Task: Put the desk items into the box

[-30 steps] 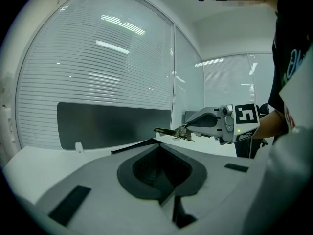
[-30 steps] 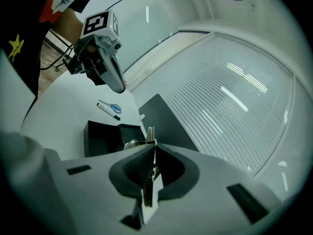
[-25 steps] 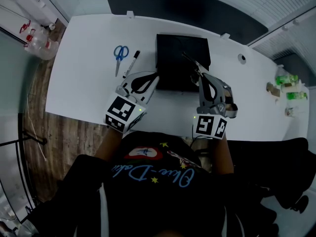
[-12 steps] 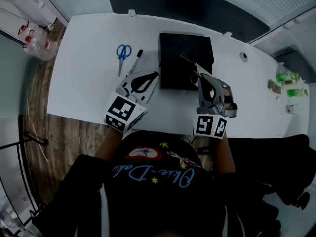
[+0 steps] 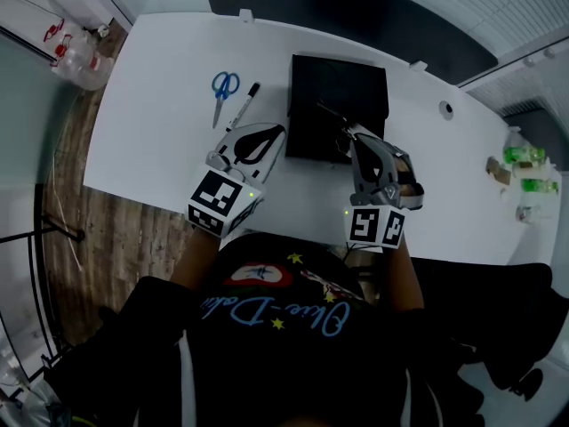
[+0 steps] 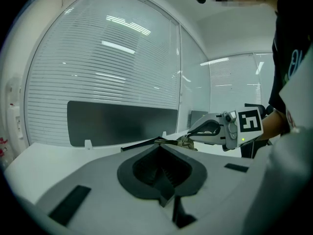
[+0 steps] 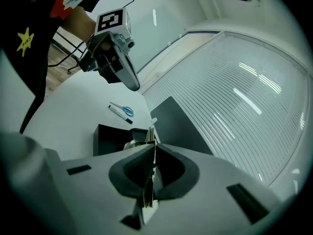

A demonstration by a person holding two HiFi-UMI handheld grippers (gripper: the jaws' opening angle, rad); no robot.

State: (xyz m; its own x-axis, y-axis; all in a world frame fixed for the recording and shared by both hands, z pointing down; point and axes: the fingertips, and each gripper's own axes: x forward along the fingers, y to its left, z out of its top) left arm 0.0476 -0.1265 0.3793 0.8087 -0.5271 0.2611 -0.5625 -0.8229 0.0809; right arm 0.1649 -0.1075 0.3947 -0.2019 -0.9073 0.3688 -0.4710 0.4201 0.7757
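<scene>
Box (image 5: 339,87) interior reads solid black, contents unreadable. Right gripper (image 5: 348,134) pinches a thin thing (image 7: 148,190) seen edge-on, and I can't name it. Green bits (image 5: 526,158) far right, too small to tell. Bottles (image 5: 84,60) top left, partly clipped by the frame.

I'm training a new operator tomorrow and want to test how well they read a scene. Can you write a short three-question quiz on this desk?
1. Fill in: on the desk, the marker lies between the scissors and the ____.
2. True or false: the scissors lie inside the black box.
3. Which hand-held gripper is shut on a thin item? A) left B) right C) neither

Key: 1 black box; 2 false, they lie on the desk; 3 B, the right hand-held gripper, which holds it over the black box.
</scene>
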